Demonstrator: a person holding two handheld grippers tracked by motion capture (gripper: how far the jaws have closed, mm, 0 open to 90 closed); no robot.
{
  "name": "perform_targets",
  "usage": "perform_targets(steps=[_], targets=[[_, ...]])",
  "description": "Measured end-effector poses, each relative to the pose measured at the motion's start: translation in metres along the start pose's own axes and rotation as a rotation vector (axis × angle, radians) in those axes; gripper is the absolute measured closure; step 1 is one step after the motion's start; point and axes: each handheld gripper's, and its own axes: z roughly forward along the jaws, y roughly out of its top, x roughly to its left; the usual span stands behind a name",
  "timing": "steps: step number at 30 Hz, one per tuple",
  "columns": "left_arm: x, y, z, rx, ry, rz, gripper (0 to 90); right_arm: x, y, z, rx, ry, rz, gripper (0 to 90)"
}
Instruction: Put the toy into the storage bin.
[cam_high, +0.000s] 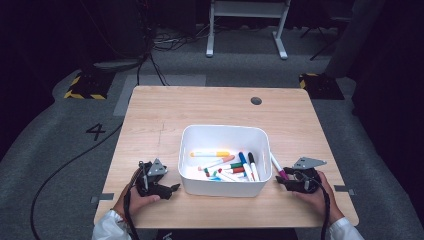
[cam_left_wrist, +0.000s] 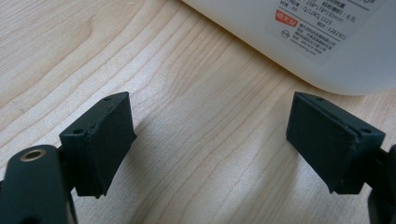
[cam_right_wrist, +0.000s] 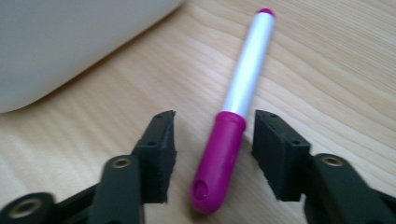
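Note:
A white marker with a magenta cap (cam_high: 277, 166) lies on the wooden table just right of the white bin (cam_high: 222, 128). My right gripper (cam_high: 277, 181) straddles the capped end. In the right gripper view the magenta cap (cam_right_wrist: 219, 158) lies between the jaws of the right gripper (cam_right_wrist: 215, 154) with a gap on each side, and the white barrel (cam_right_wrist: 247, 65) points away. The gripper is open. My left gripper (cam_high: 172, 189) rests by the bin's left front corner. In the left gripper view the left gripper (cam_left_wrist: 210, 149) stands open over bare wood.
The bin holds several coloured markers (cam_high: 227, 167). Its labelled wall (cam_left_wrist: 327, 46) rises just beyond my left jaws, and its rounded corner (cam_right_wrist: 56, 42) is left of the right jaws. A round cable hole (cam_high: 256, 100) sits at the table's far side.

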Motion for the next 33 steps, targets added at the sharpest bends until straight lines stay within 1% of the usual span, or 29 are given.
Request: perform_targets(steps=[1,2,6,10,15,18,19,21,22,25,26,27,28,33], targets=[[0.0,0.0,0.0,0.0,0.0,0.0,15.2,-0.002,0.0,0.0,0.0,-0.008,0.009,54.5],[0.0,0.0,0.0,0.0,0.0,0.0,15.2,-0.005,-0.001,-0.001,-0.004,-0.016,0.023,58.9],[0.0,0.0,0.0,0.0,0.0,0.0,15.2,-0.011,-0.001,-0.001,-0.008,-0.041,0.051,67.6],[0.0,0.0,0.0,0.0,-0.001,0.0,15.2,-0.014,-0.001,0.0,-0.015,-0.049,0.052,73.2],[0.0,0.0,0.0,0.0,0.0,0.0,15.2,-0.018,-0.001,0.001,-0.023,-0.048,0.057,74.1],[0.0,0.0,0.0,-0.001,0.001,-0.005,15.2,-0.02,-0.001,0.001,-0.024,-0.045,0.05,74.3],[0.0,0.0,0.0,0.0,0.0,0.0,15.2,-0.02,-0.001,0.001,-0.024,-0.044,0.048,74.9],[0.0,0.0,0.0,0.0,0.0,0.0,15.2,-0.021,-0.002,0.0,-0.028,-0.046,0.048,75.1],[0.0,0.0,0.0,-0.001,0.001,-0.005,15.2,-0.022,-0.002,0.0,-0.033,-0.04,0.056,75.1],[0.0,0.0,0.0,0.0,0.0,0.0,15.2,-0.024,-0.004,-0.001,-0.033,-0.044,0.054,75.1],[0.0,0.0,0.0,0.0,0.0,0.0,15.2,-0.025,-0.004,-0.002,-0.039,-0.04,0.066,75.2],[0.0,0.0,0.0,0.0,0.001,-0.002,15.2,-0.027,-0.005,-0.003,-0.036,-0.039,0.059,75.2],[0.0,0.0,0.0,0.0,0.0,0.0,15.2,-0.027,-0.005,-0.004,-0.044,-0.039,0.066,75.1],[0.0,0.0,0.0,0.0,0.0,0.0,15.2,-0.03,-0.003,-0.011,-0.069,-0.042,0.053,75.1]])
